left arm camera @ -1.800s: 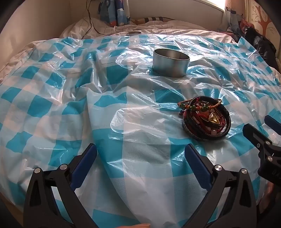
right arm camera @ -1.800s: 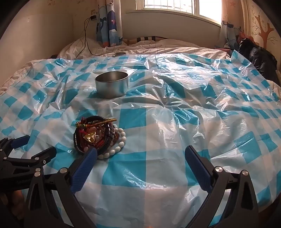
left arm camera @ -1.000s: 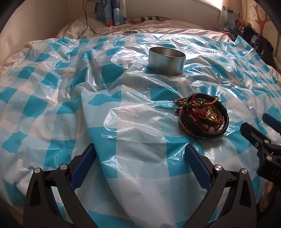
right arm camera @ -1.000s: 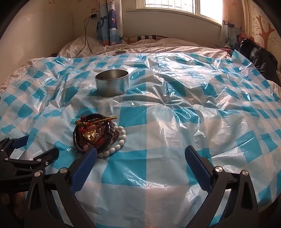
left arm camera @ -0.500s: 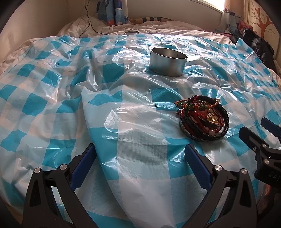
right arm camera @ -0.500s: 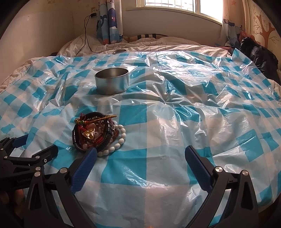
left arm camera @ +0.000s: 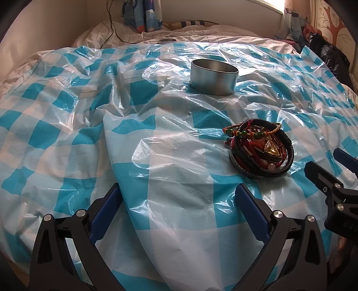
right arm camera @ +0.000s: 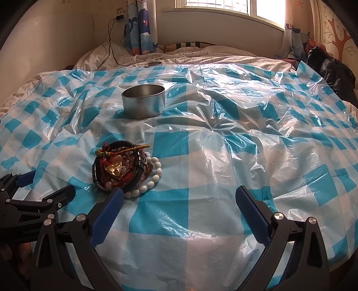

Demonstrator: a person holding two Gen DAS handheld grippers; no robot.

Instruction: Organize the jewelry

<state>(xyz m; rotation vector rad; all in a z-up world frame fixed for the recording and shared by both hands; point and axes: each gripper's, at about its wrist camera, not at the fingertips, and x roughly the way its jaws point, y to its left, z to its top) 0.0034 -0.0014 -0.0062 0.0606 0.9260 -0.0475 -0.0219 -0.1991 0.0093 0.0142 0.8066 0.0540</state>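
- Surface: a bed (right arm camera: 212, 56) covered by a crinkled plastic sheet (right arm camera: 201, 156) in a blue-and-white check; the sheet fills most of both frames and carries glossy folds and highlights.
- Uncovered striped bedding (right arm camera: 138, 56) shows along the top of the frame, beyond the far edge of the sheet.
- Room: a window (right arm camera: 223, 6) at top centre of the right wrist view, a patterned curtain (right arm camera: 136, 26) at upper left, and a black cable (right arm camera: 110, 42) running down the wall onto the bedding.
- A black bag (right arm camera: 331, 71) sits at the right edge of the bed; a tree decal (right arm camera: 337, 33) marks the wall above it.
- Metal tin (left arm camera: 213, 77): round, lidless, upright on the sheet in the upper centre of the left wrist view.
- Jewelry pile (left arm camera: 261, 148): tangled bracelets and cords, lower in the frame than the tin and well apart from it; white beads (right arm camera: 152, 179) line one side.
- Left gripper (left arm camera: 179, 210): spread wide, nothing between the fingers, pile to its upper right.
- Right gripper (right arm camera: 179, 210): spread wide, holding nothing; its left fingertip sits just beside the pile.
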